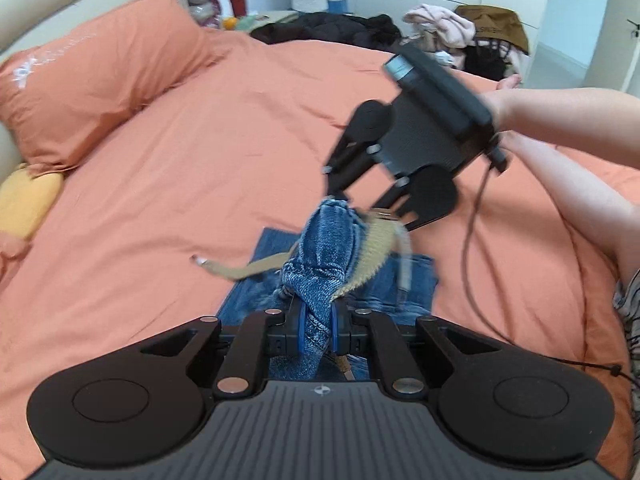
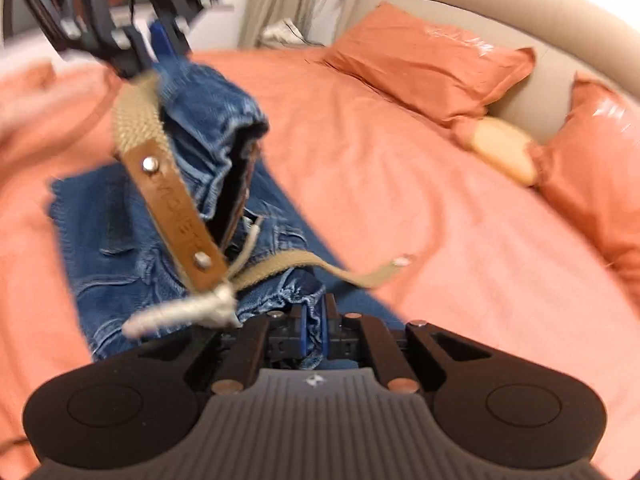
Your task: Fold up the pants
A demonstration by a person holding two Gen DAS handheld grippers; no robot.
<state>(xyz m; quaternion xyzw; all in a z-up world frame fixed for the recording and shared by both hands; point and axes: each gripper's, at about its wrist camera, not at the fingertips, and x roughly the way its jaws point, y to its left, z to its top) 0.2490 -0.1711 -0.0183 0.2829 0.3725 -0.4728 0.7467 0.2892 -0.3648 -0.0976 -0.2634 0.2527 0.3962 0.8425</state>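
The blue jeans point(image 1: 320, 256) hang bunched above the orange bed point(image 1: 180, 160), both ends pinched: left gripper point(image 1: 318, 330) and right gripper point(image 2: 314, 330) each clamp denim. Open sheet lies toward the pillow point(image 1: 92, 76). Only the right view shows the belt's leather tab point(image 2: 176, 208)

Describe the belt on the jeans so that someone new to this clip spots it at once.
Start at the orange bed, then find the blue jeans bunched up between the two grippers. The belt is the tan woven strap threaded through their waistband; its brown leather end with metal rivets sets it apart from the pale drawstring beside it.
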